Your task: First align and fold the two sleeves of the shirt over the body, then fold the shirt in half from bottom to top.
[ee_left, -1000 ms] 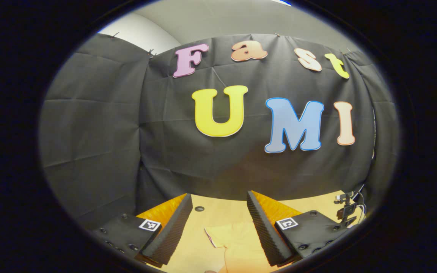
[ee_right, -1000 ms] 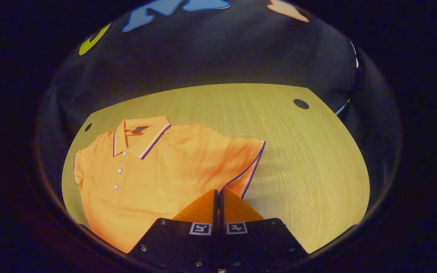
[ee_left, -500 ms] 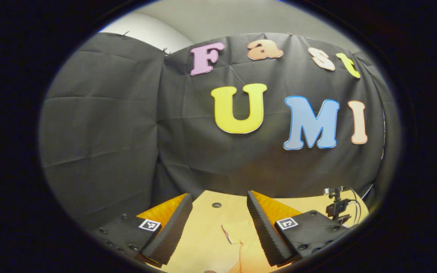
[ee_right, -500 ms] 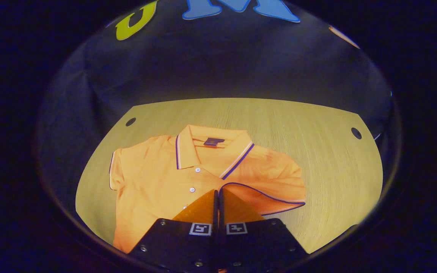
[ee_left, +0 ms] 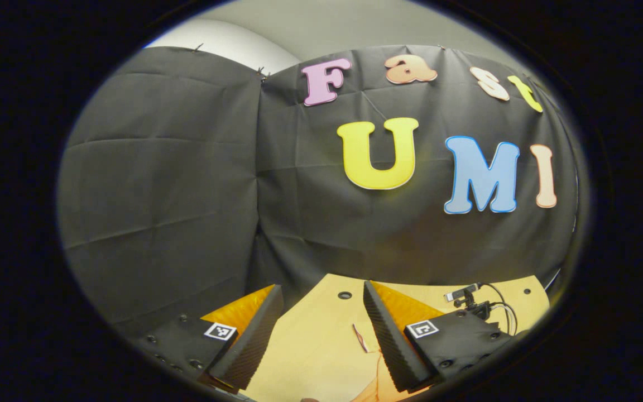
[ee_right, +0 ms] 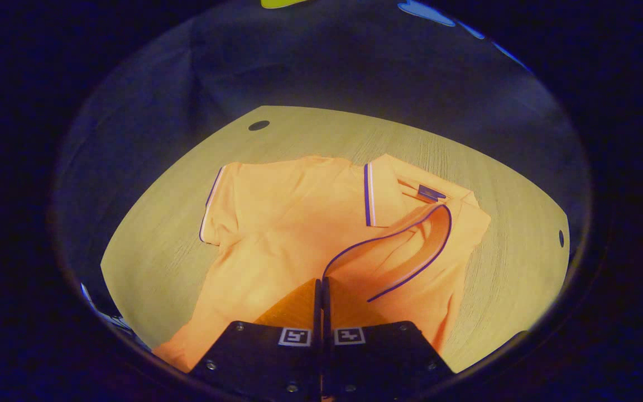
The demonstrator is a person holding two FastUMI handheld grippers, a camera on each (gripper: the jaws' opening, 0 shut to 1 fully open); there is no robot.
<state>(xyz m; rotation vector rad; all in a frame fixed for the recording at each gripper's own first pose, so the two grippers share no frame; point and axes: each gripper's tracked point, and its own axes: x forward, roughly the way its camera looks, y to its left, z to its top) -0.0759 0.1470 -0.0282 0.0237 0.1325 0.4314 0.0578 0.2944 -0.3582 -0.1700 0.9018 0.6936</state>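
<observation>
The right gripper (ee_right: 320, 285) has its jaws pressed together on the purple-and-white trimmed hem of one short sleeve (ee_right: 405, 251), which arcs up from the fingertips toward 1 o'clock and lies partly turned over the chest of the orange short-sleeved polo shirt (ee_right: 282, 223). The shirt is spread on the pale wood-grain table (ee_right: 148, 245); its collar (ee_right: 388, 192) sits at about 1 o'clock from the jaws, and the other sleeve (ee_right: 221, 204) lies flat at 10 o'clock.

The left gripper (ee_left: 321, 315) has its jaws spread wide with nothing between them. Beyond them, at 12 o'clock, the table (ee_left: 321, 346) ends at the wall. At 2 o'clock, a small black camera on a stand with cables (ee_left: 469, 298) stands on the table edge.
</observation>
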